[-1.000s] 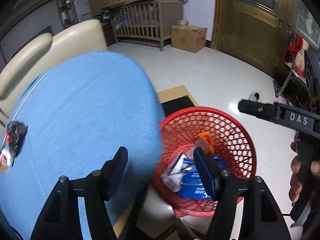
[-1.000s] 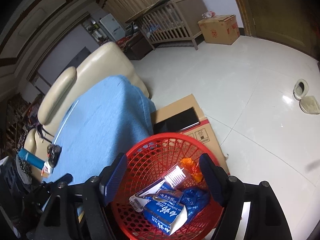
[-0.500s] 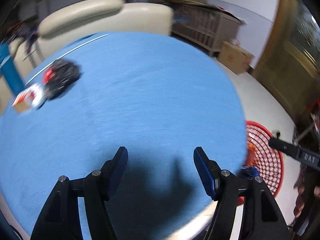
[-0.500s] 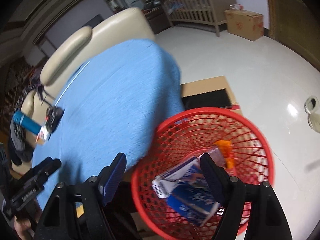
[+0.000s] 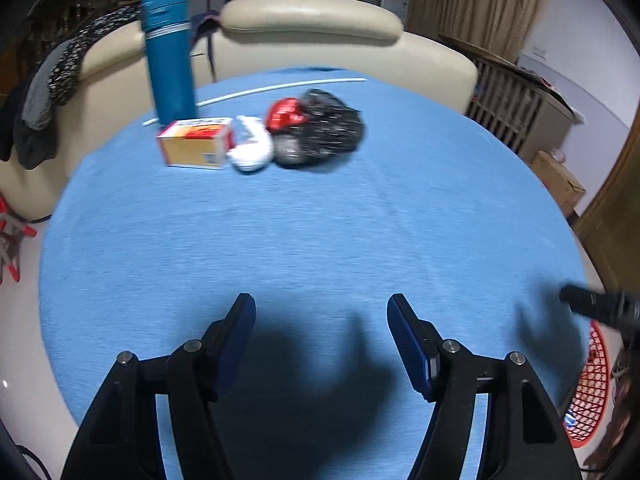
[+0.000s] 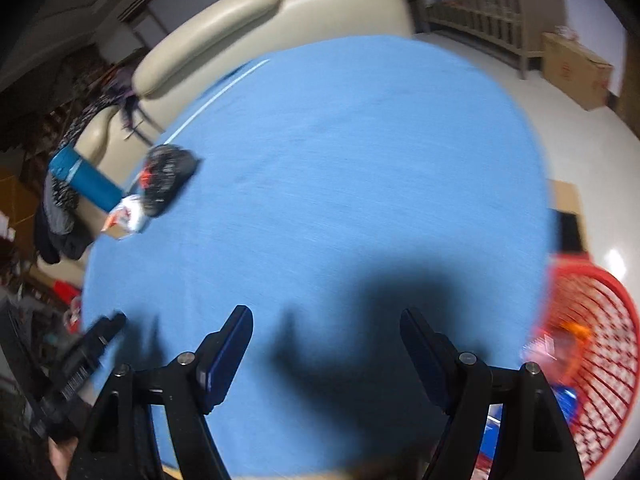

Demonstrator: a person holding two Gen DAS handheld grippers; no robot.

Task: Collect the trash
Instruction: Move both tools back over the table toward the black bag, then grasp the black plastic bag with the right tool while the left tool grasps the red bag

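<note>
On the round blue table (image 5: 320, 220) far side lie a small orange-and-white box (image 5: 194, 142), a white crumpled wad (image 5: 252, 148) and a black bag with a red piece (image 5: 320, 128), touching in a row. My left gripper (image 5: 320, 320) is open and empty over the table's near part. My right gripper (image 6: 326, 336) is open and empty above the near edge of the table (image 6: 340, 160); the trash pile (image 6: 160, 184) lies far left. The red mesh basket (image 6: 592, 344) with trash inside stands on the floor at right, also in the left wrist view (image 5: 592, 396).
A tall teal flask (image 5: 170, 56) stands behind the box. A cream sofa (image 5: 312, 36) curves behind the table. A wooden crib (image 6: 492, 16) and a cardboard box (image 6: 576, 68) stand on the white floor. The other gripper shows at each view's edge (image 5: 596, 306) (image 6: 80, 364).
Both grippers have swung from over the red basket to over the blue table. The trash pile has come into the left view's centre. The basket has slid to the right edge.
</note>
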